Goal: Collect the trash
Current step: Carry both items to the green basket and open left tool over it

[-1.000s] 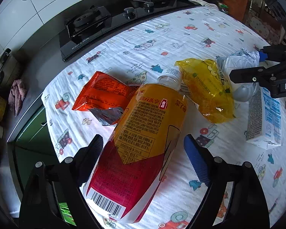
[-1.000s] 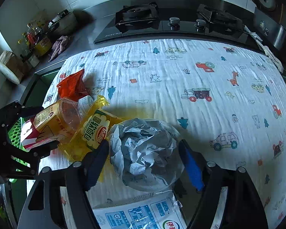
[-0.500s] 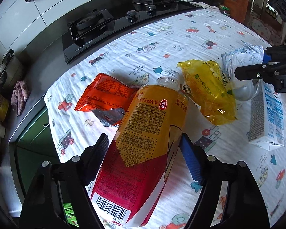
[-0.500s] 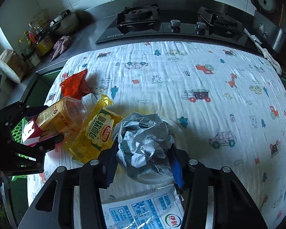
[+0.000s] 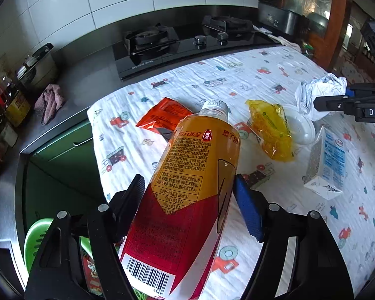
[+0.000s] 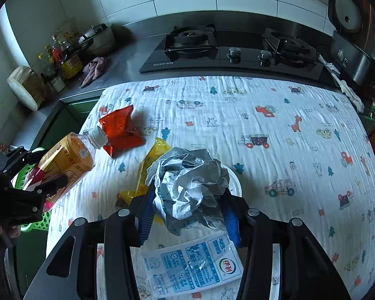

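Observation:
An orange drink bottle (image 5: 195, 155) with a red label and white cap is tilted up off the vehicle-print cloth. It sits between the closing jaws of my left gripper (image 5: 187, 182), whose pads press its sides. The right wrist view has the bottle (image 6: 67, 157) above a green basket (image 6: 37, 222). My right gripper (image 6: 188, 195) is shut on a crumpled grey-white paper (image 6: 190, 180), held above a white dish (image 6: 235, 182). On the cloth lie an orange wrapper (image 5: 162, 117), a yellow packet (image 5: 270, 130) and a blue-white milk carton (image 5: 330, 162).
A black gas stove (image 6: 227, 50) lies behind the cloth-covered table (image 6: 287, 115). A pot (image 5: 37, 67), sauce bottles (image 6: 60, 57) and a rag (image 5: 50, 100) crowd the counter at the left. A rice cooker (image 6: 347, 7) stands at the far right.
My left jaws narrowed onto the bottle and raised it off the cloth toward the left edge. My right jaws shut on the crumpled paper and lifted it from the white dish.

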### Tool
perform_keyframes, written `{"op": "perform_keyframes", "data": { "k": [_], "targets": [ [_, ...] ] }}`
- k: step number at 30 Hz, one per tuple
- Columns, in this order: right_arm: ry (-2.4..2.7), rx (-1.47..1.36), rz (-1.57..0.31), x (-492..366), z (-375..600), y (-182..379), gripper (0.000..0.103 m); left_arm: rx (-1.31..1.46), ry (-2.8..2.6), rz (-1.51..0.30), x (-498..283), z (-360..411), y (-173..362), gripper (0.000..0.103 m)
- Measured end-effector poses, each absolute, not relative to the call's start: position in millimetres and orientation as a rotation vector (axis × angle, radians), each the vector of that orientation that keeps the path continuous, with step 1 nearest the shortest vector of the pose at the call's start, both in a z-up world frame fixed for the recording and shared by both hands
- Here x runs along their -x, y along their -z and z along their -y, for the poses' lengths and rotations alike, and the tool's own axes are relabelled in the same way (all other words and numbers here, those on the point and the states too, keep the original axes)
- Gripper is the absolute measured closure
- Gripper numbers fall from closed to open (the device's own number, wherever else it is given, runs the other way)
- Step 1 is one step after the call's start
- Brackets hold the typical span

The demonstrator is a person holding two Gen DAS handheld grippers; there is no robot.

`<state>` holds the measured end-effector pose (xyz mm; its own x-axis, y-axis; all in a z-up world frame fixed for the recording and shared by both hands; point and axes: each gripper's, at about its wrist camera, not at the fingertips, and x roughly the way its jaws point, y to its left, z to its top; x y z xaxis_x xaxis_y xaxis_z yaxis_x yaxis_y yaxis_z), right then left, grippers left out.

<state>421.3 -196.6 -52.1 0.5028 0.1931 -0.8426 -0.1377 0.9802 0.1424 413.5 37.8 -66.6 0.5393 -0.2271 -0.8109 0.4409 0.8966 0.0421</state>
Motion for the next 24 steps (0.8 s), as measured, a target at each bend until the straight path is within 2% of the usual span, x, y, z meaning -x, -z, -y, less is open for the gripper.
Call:
{"op": "perform_keyframes", "data": {
  "k": [13,24],
  "targets": [
    [-0.366,0.002,-0.964,-402.7,117.4,17.9,0.056,-0.092,0.149,-0.841,-355.4,-167.3,19.2,0.033],
    [-0.520,0.063,-0.957,-388.8,20.5,9.4,0.056,0.001,-0.065,-0.909,-334.7,-279.3,47.2,0.035]
  ]
}}
